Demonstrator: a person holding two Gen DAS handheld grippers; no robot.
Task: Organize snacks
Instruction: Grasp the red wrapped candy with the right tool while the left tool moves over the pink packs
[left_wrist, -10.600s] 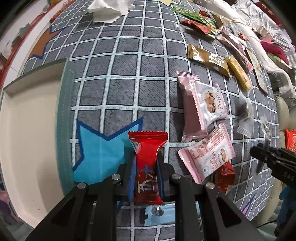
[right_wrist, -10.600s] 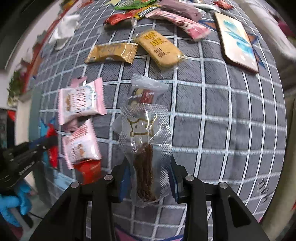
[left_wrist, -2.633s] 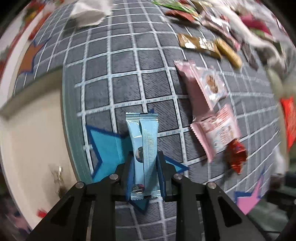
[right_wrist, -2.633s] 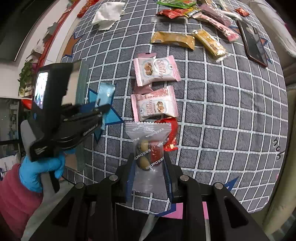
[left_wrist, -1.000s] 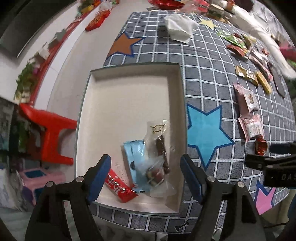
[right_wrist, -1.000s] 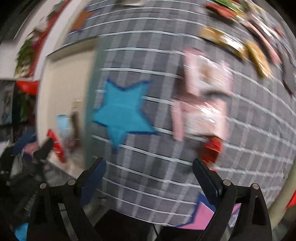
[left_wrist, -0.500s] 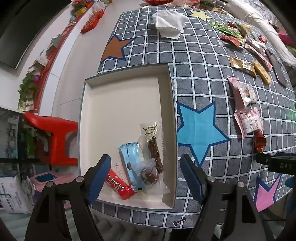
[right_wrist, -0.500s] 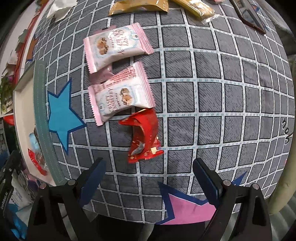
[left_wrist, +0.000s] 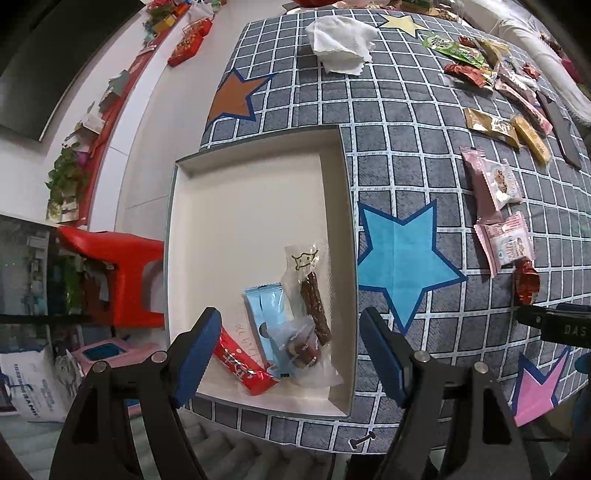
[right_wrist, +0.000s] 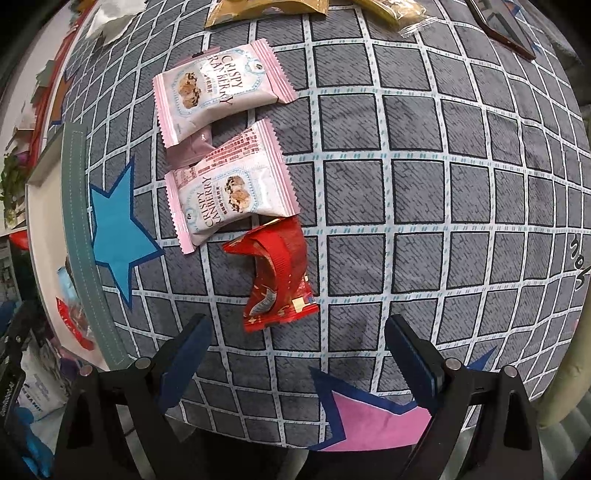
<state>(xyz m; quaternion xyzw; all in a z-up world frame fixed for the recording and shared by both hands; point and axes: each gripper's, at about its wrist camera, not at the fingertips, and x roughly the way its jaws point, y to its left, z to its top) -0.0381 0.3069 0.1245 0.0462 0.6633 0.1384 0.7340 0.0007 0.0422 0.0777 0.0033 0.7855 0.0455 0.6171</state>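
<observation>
Above the checked cloth, my right gripper (right_wrist: 297, 350) and left gripper (left_wrist: 290, 350) hang spread and empty; four snacks fill the tray (left_wrist: 255, 206), red wrapper (right_wrist: 277, 273) seemingly next.

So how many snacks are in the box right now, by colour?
Red packet: 1
Light blue packet: 1
Clear packets: 2, a meat stick and a pouch of round sweets
Total in the box: 4

Tray (left_wrist: 258, 206) sits left of star patch (left_wrist: 402, 258); 4 snack packs (left_wrist: 291, 332) in tray's near right corner; cookie packs (right_wrist: 229, 199) right of star.
</observation>
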